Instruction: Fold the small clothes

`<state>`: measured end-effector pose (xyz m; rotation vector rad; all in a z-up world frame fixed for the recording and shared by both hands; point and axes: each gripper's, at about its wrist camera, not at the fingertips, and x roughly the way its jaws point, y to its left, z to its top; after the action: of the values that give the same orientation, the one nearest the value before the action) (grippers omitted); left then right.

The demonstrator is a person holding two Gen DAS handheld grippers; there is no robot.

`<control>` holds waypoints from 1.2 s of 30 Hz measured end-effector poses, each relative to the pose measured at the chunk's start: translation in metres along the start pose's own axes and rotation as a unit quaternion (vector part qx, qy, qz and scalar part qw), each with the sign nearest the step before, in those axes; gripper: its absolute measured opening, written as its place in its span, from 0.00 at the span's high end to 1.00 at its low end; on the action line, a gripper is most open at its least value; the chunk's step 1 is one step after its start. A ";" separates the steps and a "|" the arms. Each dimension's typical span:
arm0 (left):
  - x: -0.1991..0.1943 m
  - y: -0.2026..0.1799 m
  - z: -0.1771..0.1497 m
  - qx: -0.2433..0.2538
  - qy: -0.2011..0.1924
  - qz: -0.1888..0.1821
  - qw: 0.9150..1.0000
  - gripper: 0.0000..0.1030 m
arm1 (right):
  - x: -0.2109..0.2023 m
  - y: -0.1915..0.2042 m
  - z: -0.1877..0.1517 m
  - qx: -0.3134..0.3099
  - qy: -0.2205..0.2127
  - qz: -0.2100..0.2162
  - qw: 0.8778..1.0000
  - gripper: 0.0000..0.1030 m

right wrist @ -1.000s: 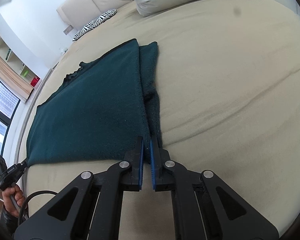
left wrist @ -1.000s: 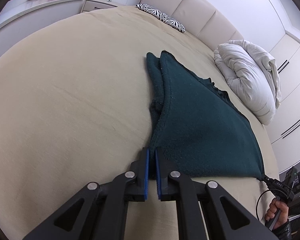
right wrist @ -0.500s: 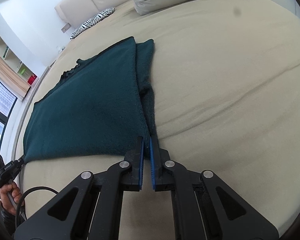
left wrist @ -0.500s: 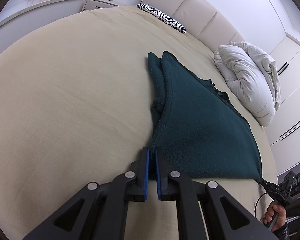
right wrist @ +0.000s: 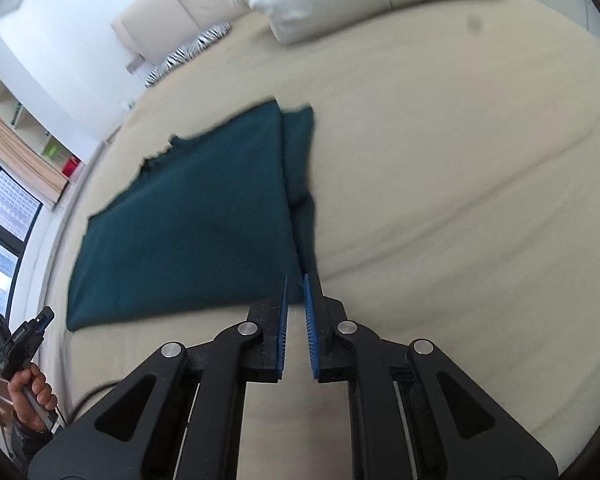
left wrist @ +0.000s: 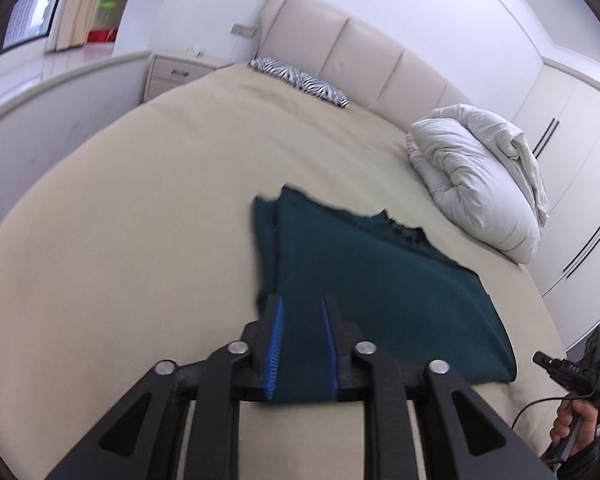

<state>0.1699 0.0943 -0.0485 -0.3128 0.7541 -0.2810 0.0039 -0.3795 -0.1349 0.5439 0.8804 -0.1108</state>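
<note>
The beige bed (left wrist: 148, 208) carries a white duvet (left wrist: 476, 188) and a zebra pillow (left wrist: 300, 82) by the headboard. My left gripper (left wrist: 300, 344) has just been opening, the teal garment (left wrist: 364, 280) loose between its jaws; my right gripper (right wrist: 296, 320), earlier pinched on the hem, now gapes slightly, holding nothing
</note>
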 end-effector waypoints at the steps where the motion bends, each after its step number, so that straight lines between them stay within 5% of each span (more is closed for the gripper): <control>1: 0.006 -0.008 0.005 0.010 -0.004 0.002 1.000 0.67 | 0.003 0.010 0.008 -0.007 -0.005 0.017 1.000 0.91; 6: 0.064 -0.046 0.022 0.051 0.001 0.011 0.999 0.65 | 0.068 0.080 0.047 -0.046 0.019 0.105 0.993 0.87; 11: 0.116 -0.065 0.040 0.085 -0.001 0.040 0.996 0.65 | 0.152 0.137 0.066 -0.024 0.062 0.182 0.981 0.53; 14: 0.145 -0.067 0.044 0.110 0.009 0.063 0.992 0.65 | 0.196 0.151 0.076 -0.011 0.084 0.200 0.976 0.53; 17: 0.170 -0.049 0.041 0.099 0.026 0.080 0.992 0.65 | 0.226 0.134 0.085 0.031 0.080 0.216 0.973 0.58; 20: 0.178 -0.026 0.042 0.047 0.028 0.054 0.997 0.65 | 0.233 0.088 0.097 0.106 0.048 0.231 0.966 0.73; 23: 0.180 -0.024 0.044 0.041 0.029 0.048 0.998 0.65 | 0.226 0.026 0.098 0.184 -0.002 0.241 0.953 0.93; 25: 0.179 -0.023 0.042 0.041 0.027 0.047 0.998 0.64 | 0.211 -0.004 0.093 0.220 -0.044 0.266 0.937 0.95; 28: 0.180 -0.020 0.039 0.040 0.022 0.037 0.998 0.63 | 0.188 -0.020 0.085 0.213 -0.088 0.242 0.943 0.91; 34: 0.182 -0.016 0.037 0.034 0.022 0.026 0.999 0.62 | 0.147 -0.026 0.069 0.201 -0.117 0.117 0.966 0.85; 36: 0.181 -0.019 0.036 0.040 0.020 0.033 0.998 0.62 | 0.136 -0.004 0.067 0.179 -0.121 0.133 0.967 0.84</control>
<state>0.3185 0.0187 -0.1298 -0.2059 0.7897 -0.2553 0.1365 -0.3984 -0.2052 0.9614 0.5422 -0.0900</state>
